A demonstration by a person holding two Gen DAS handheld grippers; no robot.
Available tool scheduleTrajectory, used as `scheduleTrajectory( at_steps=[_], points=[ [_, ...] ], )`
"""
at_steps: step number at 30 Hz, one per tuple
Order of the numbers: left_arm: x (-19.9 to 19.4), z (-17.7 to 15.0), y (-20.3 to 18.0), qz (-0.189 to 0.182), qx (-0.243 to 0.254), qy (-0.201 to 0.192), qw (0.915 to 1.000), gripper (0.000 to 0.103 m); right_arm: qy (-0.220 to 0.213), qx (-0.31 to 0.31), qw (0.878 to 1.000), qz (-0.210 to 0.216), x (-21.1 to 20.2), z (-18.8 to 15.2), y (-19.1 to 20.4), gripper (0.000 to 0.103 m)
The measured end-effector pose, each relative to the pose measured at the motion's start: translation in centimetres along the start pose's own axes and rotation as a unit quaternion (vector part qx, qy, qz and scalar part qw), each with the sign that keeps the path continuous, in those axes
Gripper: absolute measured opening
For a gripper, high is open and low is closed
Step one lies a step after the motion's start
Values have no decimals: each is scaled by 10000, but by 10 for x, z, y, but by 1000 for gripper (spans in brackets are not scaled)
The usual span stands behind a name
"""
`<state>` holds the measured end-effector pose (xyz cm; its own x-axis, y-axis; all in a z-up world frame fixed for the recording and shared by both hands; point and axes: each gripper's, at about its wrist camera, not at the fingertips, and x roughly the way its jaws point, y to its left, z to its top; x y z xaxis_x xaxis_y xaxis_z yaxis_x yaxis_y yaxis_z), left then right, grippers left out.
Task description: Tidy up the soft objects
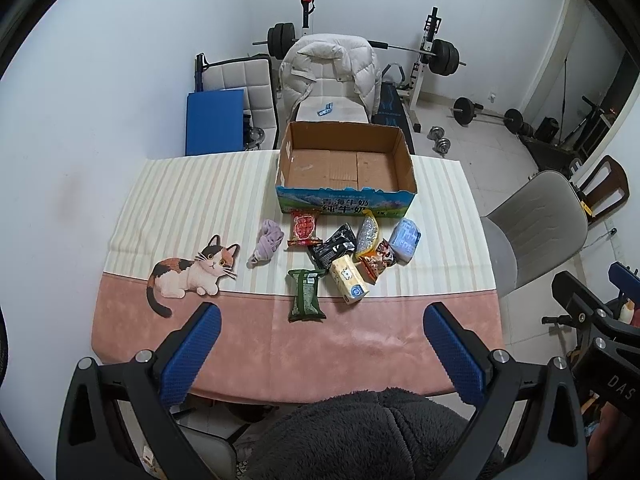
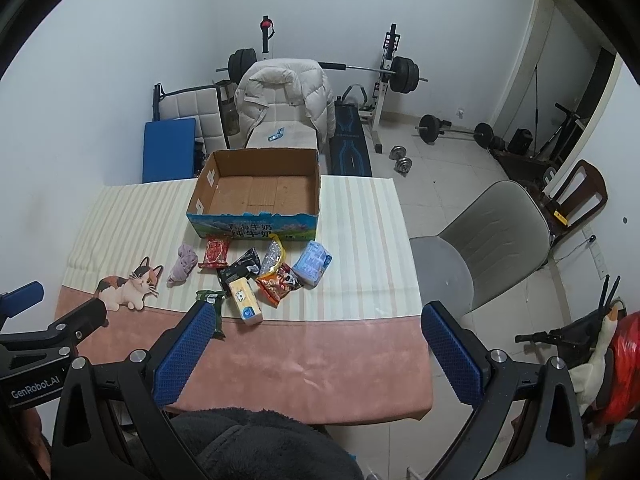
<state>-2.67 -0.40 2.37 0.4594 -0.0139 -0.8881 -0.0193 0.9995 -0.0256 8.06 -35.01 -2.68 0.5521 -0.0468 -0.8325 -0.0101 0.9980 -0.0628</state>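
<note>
An empty cardboard box (image 1: pixel 345 162) (image 2: pixel 258 190) stands at the table's far side. In front of it lie several soft items: a lilac cloth (image 1: pixel 267 243) (image 2: pixel 184 264), a red snack pack (image 1: pixel 304 227) (image 2: pixel 215 253), a black pack (image 1: pixel 334 245), a green pack (image 1: pixel 305 296), a yellow tissue pack (image 1: pixel 349 279) (image 2: pixel 246 302), an orange pack (image 2: pixel 278 283) and a blue tissue pack (image 1: pixel 406 238) (image 2: pixel 313 264). My left gripper (image 1: pixel 322 320) hangs open above the near pink edge, holding nothing. My right gripper (image 2: pixel 320 316) is open too, right of the pile.
The table wears a striped cloth with a cat print (image 1: pixel 192 272) and a pink border (image 2: pixel 320 352). A grey chair (image 2: pixel 488 240) stands at the table's right. A chair with a white jacket (image 1: pixel 330 68) and weight gear sit behind. A dark fleece sleeve (image 1: pixel 360 432) is below.
</note>
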Motion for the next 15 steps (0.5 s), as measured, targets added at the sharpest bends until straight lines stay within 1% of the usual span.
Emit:
scheduleTrajectory(
  at_steps=[15],
  points=[
    [-1,-5,5,1,-58,-91,9999,103,-50,-30,10000,34,-5,1,1,103]
  ],
)
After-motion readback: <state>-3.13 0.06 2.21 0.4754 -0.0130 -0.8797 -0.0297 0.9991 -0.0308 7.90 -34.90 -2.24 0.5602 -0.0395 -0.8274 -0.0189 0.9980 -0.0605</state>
